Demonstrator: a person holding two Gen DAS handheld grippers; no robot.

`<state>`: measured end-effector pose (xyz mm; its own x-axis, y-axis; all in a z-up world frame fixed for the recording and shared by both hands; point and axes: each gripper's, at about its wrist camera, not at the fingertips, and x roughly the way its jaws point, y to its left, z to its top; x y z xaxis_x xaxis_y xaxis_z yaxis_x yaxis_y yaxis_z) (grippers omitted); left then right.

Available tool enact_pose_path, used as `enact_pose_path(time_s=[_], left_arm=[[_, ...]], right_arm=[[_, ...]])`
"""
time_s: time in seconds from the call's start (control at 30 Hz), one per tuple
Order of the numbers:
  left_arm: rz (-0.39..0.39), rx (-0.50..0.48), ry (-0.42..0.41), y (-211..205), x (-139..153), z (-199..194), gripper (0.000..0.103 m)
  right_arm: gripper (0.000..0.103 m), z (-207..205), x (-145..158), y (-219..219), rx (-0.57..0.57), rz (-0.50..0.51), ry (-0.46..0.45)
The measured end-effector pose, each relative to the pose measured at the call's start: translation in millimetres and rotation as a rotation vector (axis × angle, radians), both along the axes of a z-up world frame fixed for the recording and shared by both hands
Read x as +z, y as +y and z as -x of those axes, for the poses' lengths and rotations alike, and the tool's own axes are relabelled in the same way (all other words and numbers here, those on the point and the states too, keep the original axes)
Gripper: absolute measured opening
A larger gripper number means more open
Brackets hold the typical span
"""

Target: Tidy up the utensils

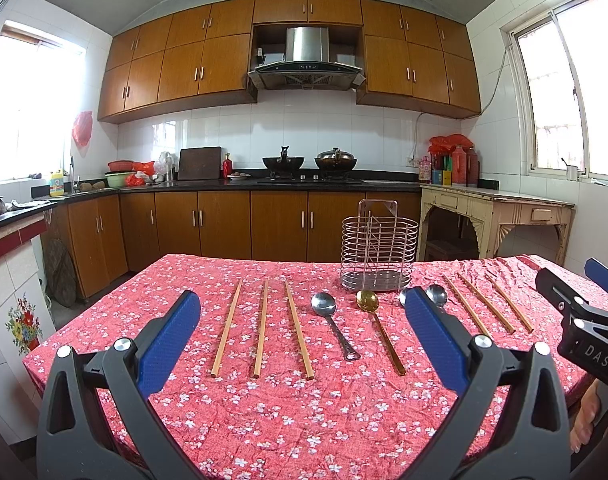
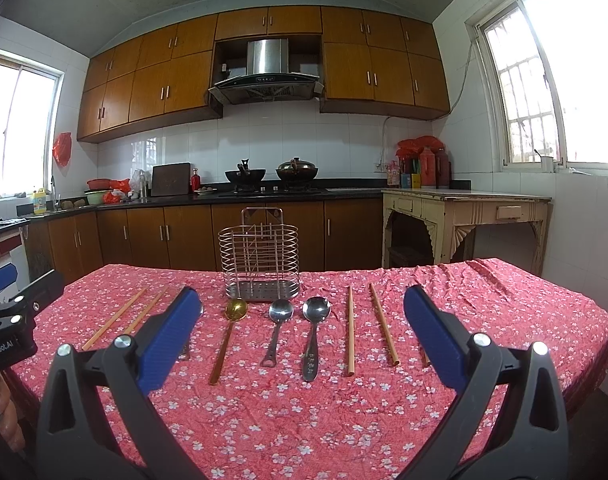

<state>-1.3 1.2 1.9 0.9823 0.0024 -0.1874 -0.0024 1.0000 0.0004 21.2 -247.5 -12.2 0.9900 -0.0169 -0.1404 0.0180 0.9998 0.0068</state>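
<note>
Utensils: slim wooden chopsticks (image 1: 260, 329), steel spoons (image 2: 314, 336); wire caddy (image 2: 259, 266) | both hand-held grippers (image 1: 300, 340) (image 2: 302, 340) spread, empty

Home kitchen: wooden cabinets (image 1: 224, 64), range hood (image 1: 305, 64), woks on stove (image 1: 309, 178).

Both tongs, left (image 1: 302, 334) and right (image 2: 302, 334), gape wide.

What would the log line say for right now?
left gripper: open | right gripper: open | wire utensil basket: empty | gold spoon, wooden chopsticks: on tablecloth
</note>
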Motion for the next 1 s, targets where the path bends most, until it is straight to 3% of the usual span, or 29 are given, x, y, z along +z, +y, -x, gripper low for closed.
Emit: enact_pose_path(time_s=[0.33, 0.57, 0.63, 0.8, 1.0], left_arm=[[0.014, 0.017, 0.034, 5, -8, -10, 0.101], [0.020, 0.094, 0.122, 23, -19, -31, 0.101], [0.032, 0.106, 0.166, 32, -25, -39, 0.101], [0.021, 0.146, 0.234, 43, -35, -53, 0.101], [0.013, 0.182, 0.317, 55, -46, -64, 0.101]], right_arm=[[0.099, -14, -8, -18, -0.060, -0.005, 0.033], [0.098, -55, -30, -79, -0.190, -0.088, 0.178], [0.094, -69, -39, -97, -0.221, -0.116, 0.241], [0.069, -109, -63, -127, -0.271, -0.138, 0.417], [0.043, -137, -87, -140, -0.278, -0.167, 0.551]])
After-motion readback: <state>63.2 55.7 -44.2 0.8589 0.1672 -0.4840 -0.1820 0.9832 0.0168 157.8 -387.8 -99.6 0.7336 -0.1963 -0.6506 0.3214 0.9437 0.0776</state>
